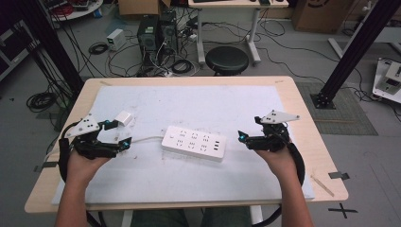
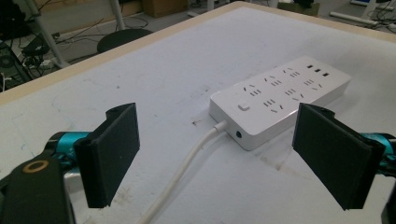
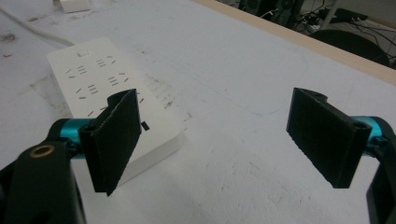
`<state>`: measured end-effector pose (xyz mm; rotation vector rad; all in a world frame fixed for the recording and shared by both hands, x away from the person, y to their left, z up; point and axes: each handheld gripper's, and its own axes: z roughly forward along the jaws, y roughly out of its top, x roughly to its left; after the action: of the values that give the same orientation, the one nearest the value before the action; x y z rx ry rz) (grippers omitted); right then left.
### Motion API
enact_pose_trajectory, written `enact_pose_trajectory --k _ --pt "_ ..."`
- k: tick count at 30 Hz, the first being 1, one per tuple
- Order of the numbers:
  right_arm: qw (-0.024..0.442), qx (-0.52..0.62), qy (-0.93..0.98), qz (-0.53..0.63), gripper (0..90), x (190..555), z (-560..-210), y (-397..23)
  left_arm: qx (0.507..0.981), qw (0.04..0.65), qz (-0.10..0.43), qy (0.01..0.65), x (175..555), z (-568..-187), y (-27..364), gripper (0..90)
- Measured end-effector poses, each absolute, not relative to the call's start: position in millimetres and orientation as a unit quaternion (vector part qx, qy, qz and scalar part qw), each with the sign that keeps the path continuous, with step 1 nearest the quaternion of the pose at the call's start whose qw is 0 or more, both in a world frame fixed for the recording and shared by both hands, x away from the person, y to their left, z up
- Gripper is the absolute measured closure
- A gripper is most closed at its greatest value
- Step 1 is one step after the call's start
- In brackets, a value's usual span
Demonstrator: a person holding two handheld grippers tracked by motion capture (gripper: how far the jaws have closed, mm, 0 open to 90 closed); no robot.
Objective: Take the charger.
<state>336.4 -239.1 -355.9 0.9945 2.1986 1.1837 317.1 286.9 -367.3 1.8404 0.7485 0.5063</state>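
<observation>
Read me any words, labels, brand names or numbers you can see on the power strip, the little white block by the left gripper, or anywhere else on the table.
Power strip: no readable text; its top carries socket slots and a blank button.
Small white block: no print that can be made out at this size.
White mat: scuffs and smudges, no writing.

Two bare forearms enter from the near edge, one at each side. Left hand (image 1: 82,163) holds the left gripper (image 1: 120,135) at the left, jaws wide apart, nothing between them, pointing right. Right hand (image 1: 279,158) holds the right gripper (image 1: 242,138) at the right, jaws wide apart, empty, pointing left. Both grippers level, well apart.
</observation>
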Motion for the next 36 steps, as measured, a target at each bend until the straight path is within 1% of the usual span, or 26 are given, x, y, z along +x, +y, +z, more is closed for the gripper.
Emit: enact_pose_trajectory --k 6,19,20,21,22,23,24,25,26,27,28,30,31,32,33,34,35,36 --pt "0.224 0.363 0.796 0.430 17.9 338 -355 -241 0.764 0.516 0.213 0.323 323 -370 289 14.9" --pt "0.206 0.362 0.809 0.416 17.9 355 -371 -228 0.758 0.503 0.216 0.354 341 -378 298 15.0" --pt "0.203 0.365 0.808 0.415 17.9 356 -371 -227 0.751 0.502 0.225 0.366 348 -380 302 15.0" --pt "0.203 0.365 0.808 0.415 17.9 356 -371 -227 0.751 0.502 0.225 0.366 348 -380 302 15.0" --pt "0.204 0.365 0.808 0.415 17.9 357 -372 -225 0.751 0.491 0.229 0.377 360 -381 305 15.0" --pt "0.204 0.365 0.808 0.415 17.9 357 -372 -225 0.751 0.491 0.229 0.377 360 -381 305 15.0" --pt "0.205 0.364 0.808 0.415 17.9 358 -372 -224 0.752 0.481 0.235 0.385 373 -382 307 15.0" --pt "0.206 0.364 0.808 0.416 17.9 358 -372 -224 0.752 0.481 0.235 0.385 373 -382 307 15.0" --pt "0.203 0.366 0.807 0.416 17.9 357 -371 -225 0.745 0.485 0.238 0.391 385 -385 311 15.0" --pt "0.203 0.366 0.807 0.416 17.9 357 -371 -225 0.745 0.485 0.238 0.391 385 -385 311 15.0" --pt "0.207 0.365 0.807 0.415 17.9 357 -370 -225 0.748 0.476 0.232 0.401 398 -387 313 15.0" --pt "0.210 0.367 0.805 0.417 17.9 355 -368 -226 0.752 0.467 0.232 0.403 411 -389 313 15.0" --pt "0.210 0.367 0.805 0.417 17.9 355 -368 -226 0.752 0.467 0.232 0.403 411 -389 313 15.0" --pt "0.213 0.369 0.802 0.420 17.9 352 -365 -228 0.754 0.462 0.226 0.409 424 -391 314 15.0" --pt "0.213 0.369 0.802 0.420 17.9 352 -365 -228 0.754 0.462 0.226 0.409 424 -391 314 15.0" --pt "0.217 0.368 0.799 0.424 17.9 350 -364 -229 0.763 0.449 0.219 0.409 436 -395 313 15.0" --pt "0.217 0.368 0.799 0.424 17.9 350 -364 -229 0.763 0.449 0.219 0.409 436 -395 313 15.0" --pt "0.218 0.368 0.799 0.423 17.9 348 -363 -229 0.756 0.458 0.222 0.411 447 -402 312 15.0"
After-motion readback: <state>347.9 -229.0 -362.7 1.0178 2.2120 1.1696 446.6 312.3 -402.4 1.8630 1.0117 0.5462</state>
